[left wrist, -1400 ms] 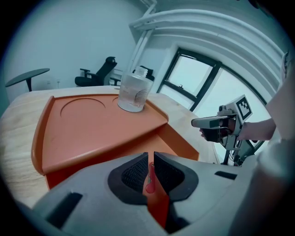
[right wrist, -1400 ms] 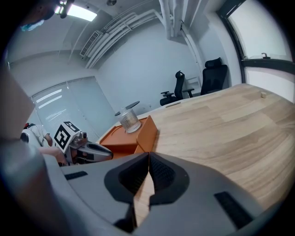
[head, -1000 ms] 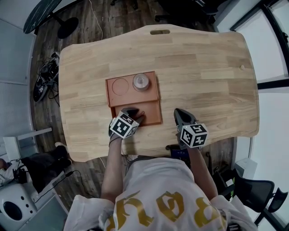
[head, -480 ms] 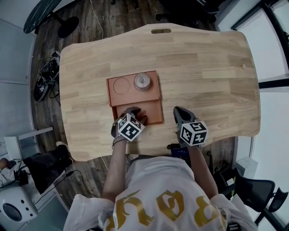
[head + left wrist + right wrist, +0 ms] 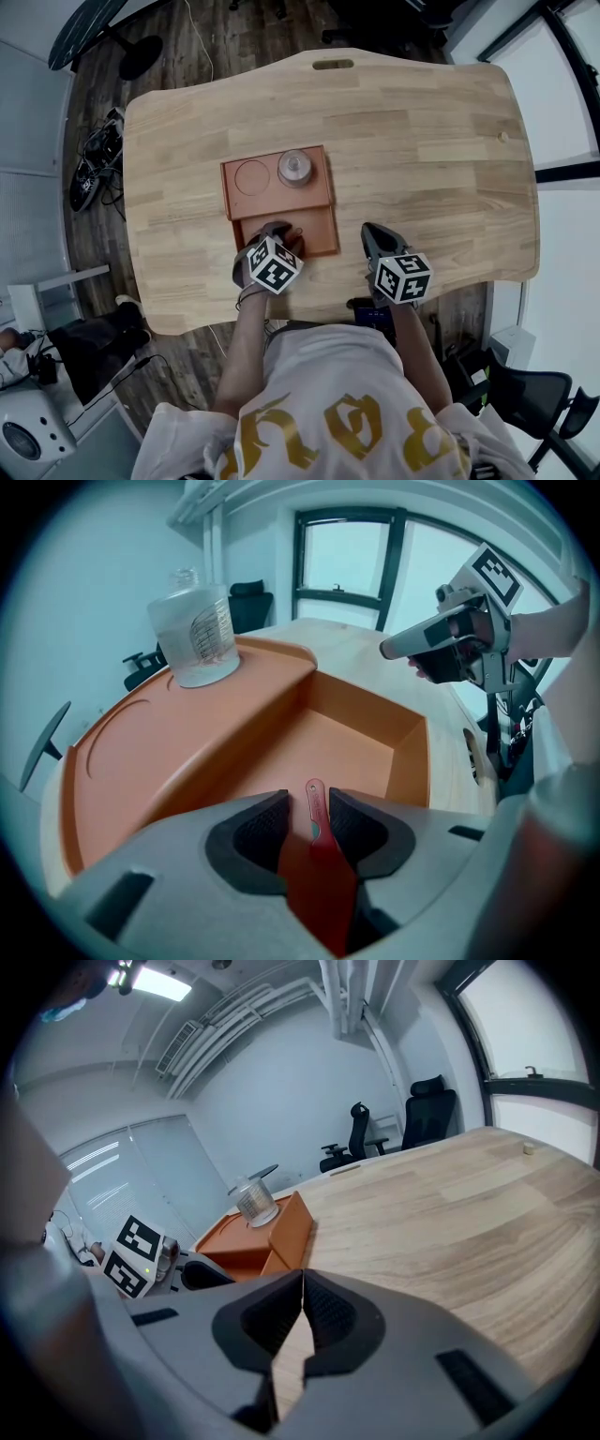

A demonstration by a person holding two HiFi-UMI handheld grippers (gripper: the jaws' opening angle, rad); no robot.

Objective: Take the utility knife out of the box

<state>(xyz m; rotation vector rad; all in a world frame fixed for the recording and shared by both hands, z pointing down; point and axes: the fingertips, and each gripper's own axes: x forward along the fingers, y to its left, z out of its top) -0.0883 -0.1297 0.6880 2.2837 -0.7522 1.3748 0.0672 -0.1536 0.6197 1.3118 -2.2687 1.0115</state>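
The left gripper [image 5: 308,803] points steeply down into the near compartment [image 5: 316,240] of the orange box [image 5: 272,202]. Its jaws are closing on the red utility knife [image 5: 319,883], which stands lengthwise between the pads; the knife body fills the gap between them, and its narrow tip projects past the fingertips over the compartment floor. The far section of the box is a raised shelf carrying a clear jar [image 5: 295,169], with a circular recess [image 5: 251,178] to the left of the jar. The right gripper [image 5: 371,231] is over the wooden table [image 5: 422,141], just right of the box near the near edge. Its jaws are together, with nothing between them.
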